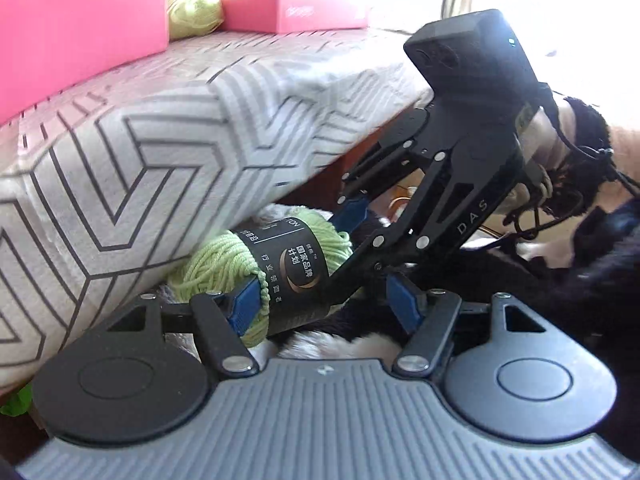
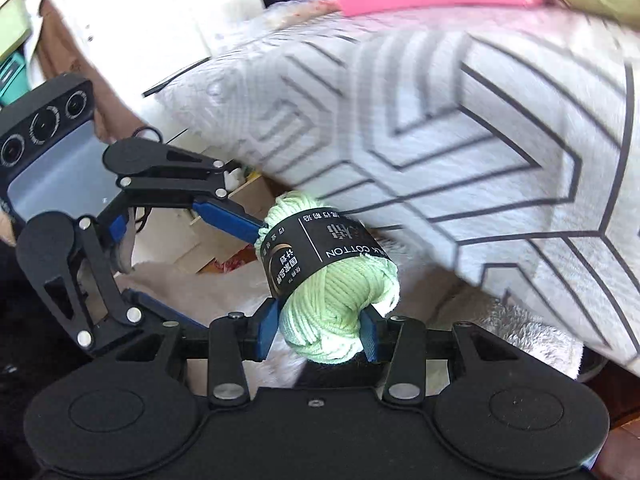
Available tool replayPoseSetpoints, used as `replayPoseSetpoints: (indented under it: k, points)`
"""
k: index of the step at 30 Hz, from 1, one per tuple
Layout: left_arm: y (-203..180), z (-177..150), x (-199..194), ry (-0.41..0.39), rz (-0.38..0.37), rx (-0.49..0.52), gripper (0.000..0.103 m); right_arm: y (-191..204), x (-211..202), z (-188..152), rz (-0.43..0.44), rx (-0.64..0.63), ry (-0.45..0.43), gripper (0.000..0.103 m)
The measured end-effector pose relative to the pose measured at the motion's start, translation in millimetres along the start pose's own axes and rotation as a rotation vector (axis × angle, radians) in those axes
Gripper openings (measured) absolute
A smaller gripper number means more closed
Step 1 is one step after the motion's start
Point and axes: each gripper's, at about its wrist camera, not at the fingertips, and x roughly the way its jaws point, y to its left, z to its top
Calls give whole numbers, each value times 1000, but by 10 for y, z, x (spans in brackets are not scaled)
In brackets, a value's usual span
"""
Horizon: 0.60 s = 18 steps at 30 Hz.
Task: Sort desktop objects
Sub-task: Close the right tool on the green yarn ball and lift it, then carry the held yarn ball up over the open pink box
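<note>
Left wrist view: we see one green yarn skein [image 1: 292, 276] with a black label, held low beside the hanging edge of the patterned cloth [image 1: 168, 152] that covers the worktop. The right gripper [image 1: 340, 248] reaches in from the right and is clamped on the skein's far end. The left gripper [image 1: 324, 306] has its fingers well apart. Its left pad touches the skein's near end and its right pad stands clear, so it grips nothing. Up on the worktop we count two pink boxes, a large one [image 1: 80, 32] and a flatter one [image 1: 296, 12], with a second green skein [image 1: 192, 12] between them.

Right wrist view: the same labelled skein sits squeezed between the right gripper's two blue pads, just below the cloth's edge. The left gripper comes in from the left with its jaws spread, and one blue finger touches the skein's end. At the top we make out one pink box and a blurred green shape beside it. That shape is probably the second skein, but we cannot be sure.

We judge the sorting unfinished. One skein is in hand and off the worktop, not yet placed. The other lies loose between the boxes, not inside one. What the boxes hold is hidden from us.
</note>
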Motion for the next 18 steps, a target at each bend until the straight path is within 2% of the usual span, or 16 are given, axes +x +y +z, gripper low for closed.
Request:
replayPoseSetpoints:
  k: [3,7,8,11,14,18]
  points:
    - [-152,96,-123,-15,-25,24,67,178,-136,0,22,15,11,48]
    - [-354,254,-305,-36,28,78,68,290,-311,221,36,-10,-47,48]
    - [-394,296,-370,-44,46,95,68,254,-224,342,32,-15,-69,48]
    - [-447,445,-445,-76,96,149,68,144,-503,448,1,-43,-135,48]
    - [-494,671,-597,-155,139,218,69,145,-946,559,-45,-75,-213,48]
    - [-401,972,-661,-236,166,250,69,59,-1206,871,-141,-123,-290,48]
